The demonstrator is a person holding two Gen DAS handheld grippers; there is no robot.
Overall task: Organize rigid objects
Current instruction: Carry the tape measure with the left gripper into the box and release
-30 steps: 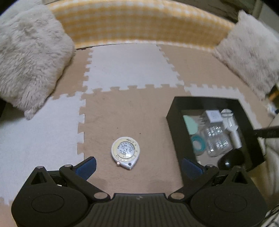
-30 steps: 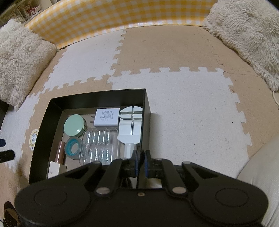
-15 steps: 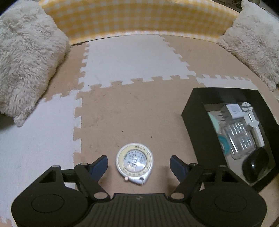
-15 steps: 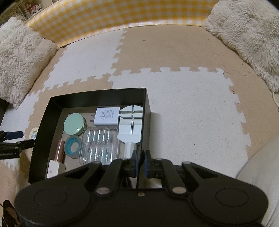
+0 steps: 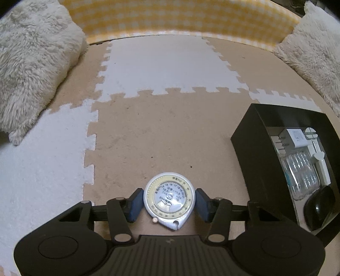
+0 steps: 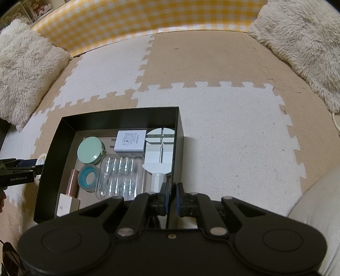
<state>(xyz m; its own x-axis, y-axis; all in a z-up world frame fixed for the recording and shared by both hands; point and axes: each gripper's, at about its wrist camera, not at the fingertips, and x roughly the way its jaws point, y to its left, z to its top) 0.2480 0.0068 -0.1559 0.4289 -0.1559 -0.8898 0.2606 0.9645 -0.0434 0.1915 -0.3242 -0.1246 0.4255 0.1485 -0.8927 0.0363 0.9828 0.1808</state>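
Observation:
A round white tape measure (image 5: pixel 170 197) with a yellow dial ring lies on the tan foam mat. My left gripper (image 5: pixel 169 201) straddles it; its jaws are closing and the blue pads (image 5: pixel 136 201) meet its two sides. To the right stands the black box (image 5: pixel 250 148) holding small items. In the right wrist view my right gripper (image 6: pixel 172 197) is shut on the near right wall of the black box (image 6: pixel 119 117). The tape measure (image 6: pixel 41 158) peeks out left of the box, beside the left gripper's fingers (image 6: pixel 27 163).
The box holds a mint round case (image 6: pixel 89 150), a white charger (image 6: pixel 130 141), a clear blister pack (image 6: pixel 119 174), a teal tape roll (image 6: pixel 88 176) and a black mouse (image 5: pixel 318 208). Fluffy cushions (image 5: pixel 31 63) flank the mat; a yellow checked wall (image 5: pixel 180 19) bounds the back.
My left gripper sank toward the mat and moved over the tape measure, and its jaws narrowed from wide apart to the measure's sides. The right gripper and box kept still.

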